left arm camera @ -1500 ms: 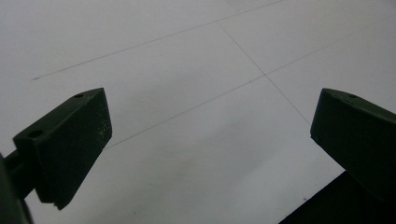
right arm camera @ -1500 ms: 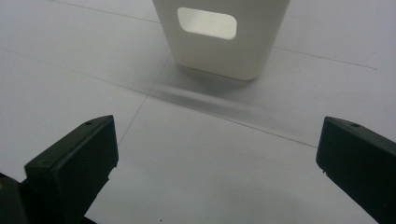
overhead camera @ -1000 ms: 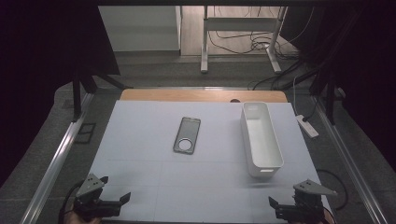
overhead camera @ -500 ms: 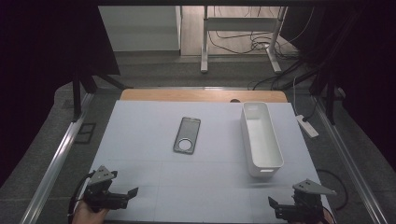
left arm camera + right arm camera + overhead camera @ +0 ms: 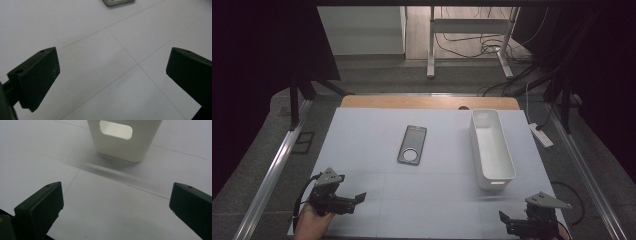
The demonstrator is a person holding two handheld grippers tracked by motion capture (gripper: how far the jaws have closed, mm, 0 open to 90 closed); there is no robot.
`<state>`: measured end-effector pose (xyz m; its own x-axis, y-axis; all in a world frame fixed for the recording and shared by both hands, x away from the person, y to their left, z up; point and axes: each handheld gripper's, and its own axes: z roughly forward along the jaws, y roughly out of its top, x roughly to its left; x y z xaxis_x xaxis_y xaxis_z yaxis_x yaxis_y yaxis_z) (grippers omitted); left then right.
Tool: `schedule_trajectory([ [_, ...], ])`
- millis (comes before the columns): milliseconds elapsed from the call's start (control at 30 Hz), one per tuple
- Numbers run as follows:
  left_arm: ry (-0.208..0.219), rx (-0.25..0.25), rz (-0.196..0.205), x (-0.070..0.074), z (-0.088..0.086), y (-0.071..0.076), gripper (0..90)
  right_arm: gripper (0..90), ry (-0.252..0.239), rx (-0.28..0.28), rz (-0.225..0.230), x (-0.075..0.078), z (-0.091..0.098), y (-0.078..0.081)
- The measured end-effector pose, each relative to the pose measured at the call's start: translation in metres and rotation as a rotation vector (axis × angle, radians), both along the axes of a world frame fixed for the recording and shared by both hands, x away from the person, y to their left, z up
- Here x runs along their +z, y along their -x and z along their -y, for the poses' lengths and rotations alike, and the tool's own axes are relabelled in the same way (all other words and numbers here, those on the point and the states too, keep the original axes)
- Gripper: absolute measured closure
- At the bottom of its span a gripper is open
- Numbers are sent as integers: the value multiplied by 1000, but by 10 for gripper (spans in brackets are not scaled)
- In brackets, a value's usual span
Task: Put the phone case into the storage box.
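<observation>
Phone [image 5: 412, 145] left of bin [image 5: 491, 148] on table [image 5: 362, 135]
</observation>
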<state>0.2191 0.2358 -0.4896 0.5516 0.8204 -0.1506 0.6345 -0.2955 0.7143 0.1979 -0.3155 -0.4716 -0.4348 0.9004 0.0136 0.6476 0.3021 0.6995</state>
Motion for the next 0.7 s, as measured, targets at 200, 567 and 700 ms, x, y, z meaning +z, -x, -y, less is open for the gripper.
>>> schedule_trajectory([
  [200,5,-15,-1,2,4,-11,0,0,13,10,1,0,-2,0],
  [567,34,-30,-8,8,12,-32,0,0,12,14,2,0,-2,0],
  [700,25,-42,-9,11,17,-40,0,0,9,13,2,0,-2,0],
])
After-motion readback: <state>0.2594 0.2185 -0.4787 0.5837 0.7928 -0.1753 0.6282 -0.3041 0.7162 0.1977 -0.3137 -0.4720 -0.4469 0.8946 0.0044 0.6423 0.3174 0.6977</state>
